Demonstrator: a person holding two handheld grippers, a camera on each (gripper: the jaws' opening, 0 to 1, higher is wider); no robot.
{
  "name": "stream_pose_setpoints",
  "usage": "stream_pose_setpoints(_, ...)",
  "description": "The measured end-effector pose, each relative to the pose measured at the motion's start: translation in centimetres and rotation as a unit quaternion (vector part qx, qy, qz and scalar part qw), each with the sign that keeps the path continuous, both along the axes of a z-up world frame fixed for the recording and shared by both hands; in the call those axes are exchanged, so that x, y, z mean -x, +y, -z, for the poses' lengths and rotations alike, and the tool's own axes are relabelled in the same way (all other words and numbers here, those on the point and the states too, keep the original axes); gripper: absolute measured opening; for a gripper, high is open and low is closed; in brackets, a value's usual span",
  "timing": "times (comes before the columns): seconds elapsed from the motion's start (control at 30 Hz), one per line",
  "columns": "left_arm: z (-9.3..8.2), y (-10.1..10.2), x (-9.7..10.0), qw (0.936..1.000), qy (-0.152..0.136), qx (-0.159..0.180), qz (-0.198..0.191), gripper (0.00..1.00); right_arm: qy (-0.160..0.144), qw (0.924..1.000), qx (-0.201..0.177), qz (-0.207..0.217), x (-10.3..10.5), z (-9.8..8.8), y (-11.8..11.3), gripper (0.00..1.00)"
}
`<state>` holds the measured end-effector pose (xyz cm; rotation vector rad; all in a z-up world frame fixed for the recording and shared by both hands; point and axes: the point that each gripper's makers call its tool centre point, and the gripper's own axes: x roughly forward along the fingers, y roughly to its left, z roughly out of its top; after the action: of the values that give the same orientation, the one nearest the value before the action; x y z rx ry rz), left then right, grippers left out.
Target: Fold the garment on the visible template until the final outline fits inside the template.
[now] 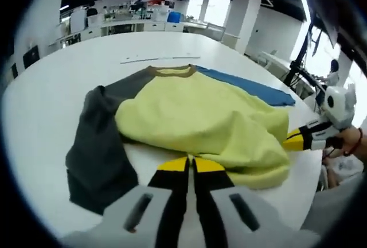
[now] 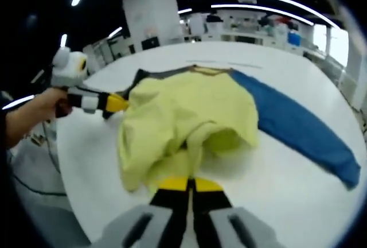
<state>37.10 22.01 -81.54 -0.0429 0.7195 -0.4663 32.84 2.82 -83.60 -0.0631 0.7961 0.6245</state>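
Note:
A sweatshirt with a yellow body point(image 1: 200, 116), a dark grey sleeve point(image 1: 94, 156) and a blue sleeve point(image 1: 246, 87) lies on the white table point(image 1: 51, 87). Its lower part is bunched and raised off the table. My left gripper point(image 1: 190, 165) has its jaws together at the yellow hem, with cloth pinched at the tips. It also appears as the left gripper point(image 2: 117, 103) at the garment's left edge. My right gripper point(image 2: 189, 183) is shut on a gathered fold of the yellow body point(image 2: 183, 116). From the other side, the right gripper point(image 1: 295, 140) touches the hem. The blue sleeve point(image 2: 298, 127) lies flat.
Thin line marks point(image 1: 160, 59) lie on the table beyond the collar. A person's hand point(image 2: 40, 113) holds the left gripper. The table edge point(image 1: 309, 190) runs close to the right. Desks and shelves stand far behind.

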Motion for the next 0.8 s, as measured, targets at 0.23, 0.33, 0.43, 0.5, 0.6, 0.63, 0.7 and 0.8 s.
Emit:
stream_pose_setpoints(0.23, -1.8, 0.3, 1.8, 1.0, -0.005, -0.006, 0.002, 0.0, -0.012, 0.9998, -0.015, -0.006, 0.5, -2.0, -0.3, 0.0)
stream_pose_setpoints(0.33, -2.3, 0.6, 2.8, 0.9999, -0.005, -0.009, 0.001, 0.0, -0.017, 0.9997, -0.02, -0.006, 0.8, -3.1, -0.5, 0.0)
stream_pose_setpoints(0.43, -2.7, 0.7, 3.4, 1.0, 0.0, -0.001, -0.006, 0.0, -0.021, 0.9995, -0.024, -0.004, 0.9, -3.8, -0.8, 0.0)
stream_pose_setpoints(0.5, -3.0, 0.7, 4.0, 0.9999, 0.002, 0.003, -0.01, 0.0, -0.023, 0.9994, -0.028, -0.002, 1.0, -4.3, -1.0, 0.0)
stream_pose_setpoints(0.6, -3.2, 0.9, 4.7, 0.9999, 0.006, 0.003, -0.013, 0.0, -0.024, 0.9992, -0.032, -0.002, 1.2, -4.7, -1.2, 0.0)
stream_pose_setpoints(0.63, -3.3, 1.2, 5.0, 0.9998, 0.009, 0.0, -0.019, 0.0, -0.024, 0.9992, -0.034, -0.002, 1.3, -4.8, -1.3, 0.0)
stream_pose_setpoints(0.7, -3.4, 1.4, 5.4, 0.9997, 0.008, -0.001, -0.023, 0.0, -0.02, 0.999, -0.039, -0.001, 1.6, -5.2, -1.4, 0.0)
stream_pose_setpoints(0.8, -3.9, 1.6, 6.0, 0.999, 0.01, 0.017, -0.039, 0.0, -0.018, 0.999, -0.04, -0.004, 2.0, -5.7, -1.6, 0.0)
